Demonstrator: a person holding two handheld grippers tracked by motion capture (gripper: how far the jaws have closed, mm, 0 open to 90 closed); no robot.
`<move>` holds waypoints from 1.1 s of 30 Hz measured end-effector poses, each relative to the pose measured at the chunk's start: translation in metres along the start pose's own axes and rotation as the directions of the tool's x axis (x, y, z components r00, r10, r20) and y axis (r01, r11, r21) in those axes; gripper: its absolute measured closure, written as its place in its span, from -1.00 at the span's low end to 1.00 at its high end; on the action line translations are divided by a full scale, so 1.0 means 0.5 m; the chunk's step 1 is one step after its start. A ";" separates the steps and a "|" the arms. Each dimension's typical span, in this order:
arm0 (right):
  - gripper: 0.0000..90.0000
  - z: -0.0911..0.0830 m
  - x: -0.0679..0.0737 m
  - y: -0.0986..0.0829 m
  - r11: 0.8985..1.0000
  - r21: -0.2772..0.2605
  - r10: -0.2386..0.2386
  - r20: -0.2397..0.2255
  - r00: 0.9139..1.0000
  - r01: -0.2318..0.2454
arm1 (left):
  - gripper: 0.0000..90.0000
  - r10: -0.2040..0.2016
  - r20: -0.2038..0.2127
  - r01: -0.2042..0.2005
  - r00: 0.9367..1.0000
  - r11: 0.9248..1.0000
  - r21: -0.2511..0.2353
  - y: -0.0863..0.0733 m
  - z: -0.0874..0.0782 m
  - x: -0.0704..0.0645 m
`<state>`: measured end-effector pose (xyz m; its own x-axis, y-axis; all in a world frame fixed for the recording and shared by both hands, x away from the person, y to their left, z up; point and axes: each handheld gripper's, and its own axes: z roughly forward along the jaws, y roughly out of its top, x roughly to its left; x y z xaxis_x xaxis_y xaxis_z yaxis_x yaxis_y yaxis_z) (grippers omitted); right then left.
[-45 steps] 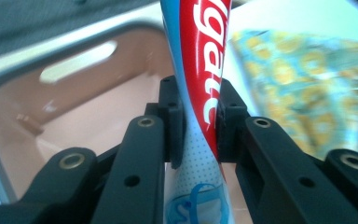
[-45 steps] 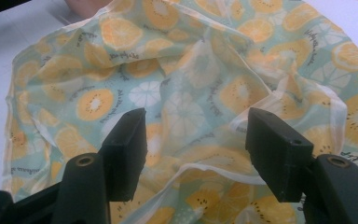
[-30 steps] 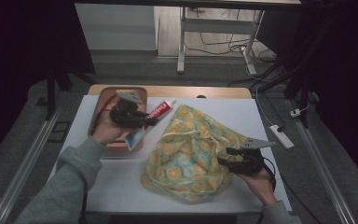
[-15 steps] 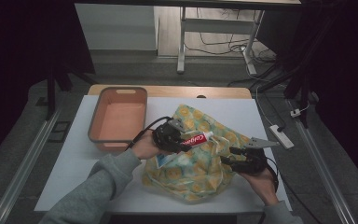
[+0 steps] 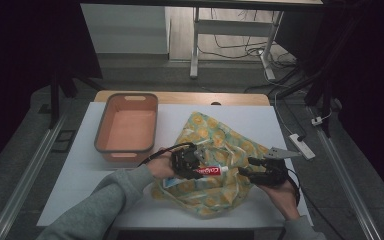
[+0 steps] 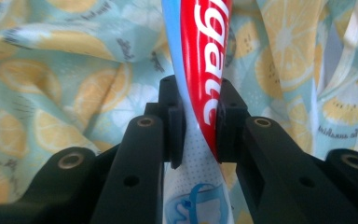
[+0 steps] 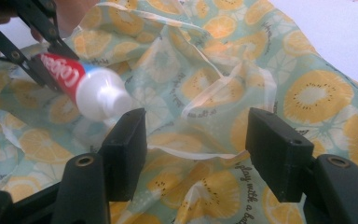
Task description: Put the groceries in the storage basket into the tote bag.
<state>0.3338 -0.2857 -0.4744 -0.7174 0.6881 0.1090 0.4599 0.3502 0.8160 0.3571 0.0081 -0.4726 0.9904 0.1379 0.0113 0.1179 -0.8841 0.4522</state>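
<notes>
Left gripper (image 5: pixel 192 162) is clamped on the red, white and blue toothpaste tube (image 5: pixel 206 171), holding it above the crumpled lemon-print fabric bag (image 5: pixel 215 192) on the white table (image 5: pixel 80 175). Right gripper (image 5: pixel 252 167) stands wide open, empty, beside the bag's edge. Orange rectangular plastic basket (image 5: pixel 127 127) sits behind, well apart.

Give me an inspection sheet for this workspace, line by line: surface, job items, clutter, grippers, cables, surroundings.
Surface: white table, wooden strip along the far edge.
Job's things: toothpaste tube held over the crumpled lemon-print bag; orange bin looks empty.
Clutter: nothing seen.
Grippers: left gripper clamped on the tube; right gripper open over the bag's fabric.
Cables: black cable trails from the left gripper; power strip off the table's right edge.
Surroundings: dark room, table frame and floor cables beyond.
</notes>
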 end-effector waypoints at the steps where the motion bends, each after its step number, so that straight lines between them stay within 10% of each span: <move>1: -0.14 0.000 0.001 0.000 1.000 0.000 -0.002 0.000 1.000 0.002 | 0.69 0.007 -0.003 -0.007 1.000 1.000 0.010 0.001 0.003 -0.001; 10: -0.14 0.000 0.001 0.000 1.000 0.000 -0.005 -0.006 1.000 0.005 | 0.68 0.081 0.004 -0.081 0.997 0.991 0.108 0.003 0.034 -0.011; 26: -0.14 0.002 0.007 0.003 1.000 -0.001 -0.010 -0.010 1.000 0.010 | 0.67 0.165 -0.029 -0.162 0.986 0.983 0.086 0.064 0.079 -0.009; 30: -0.14 0.004 0.007 0.001 1.000 0.004 -0.009 -0.013 1.000 0.009 | 0.60 0.140 -0.032 -0.138 0.990 0.989 0.043 0.062 0.071 -0.006; 33: -0.14 0.004 0.008 0.002 1.000 0.003 -0.012 -0.013 1.000 0.012 | 0.16 0.060 -0.034 -0.061 0.998 0.997 -0.035 0.054 0.036 0.001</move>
<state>0.3326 -0.2815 -0.4746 -0.7294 0.6757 0.1069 0.4533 0.3604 0.8152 0.3620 -0.0235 -0.4765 0.9927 0.0993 0.0684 0.0543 -0.8746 0.4818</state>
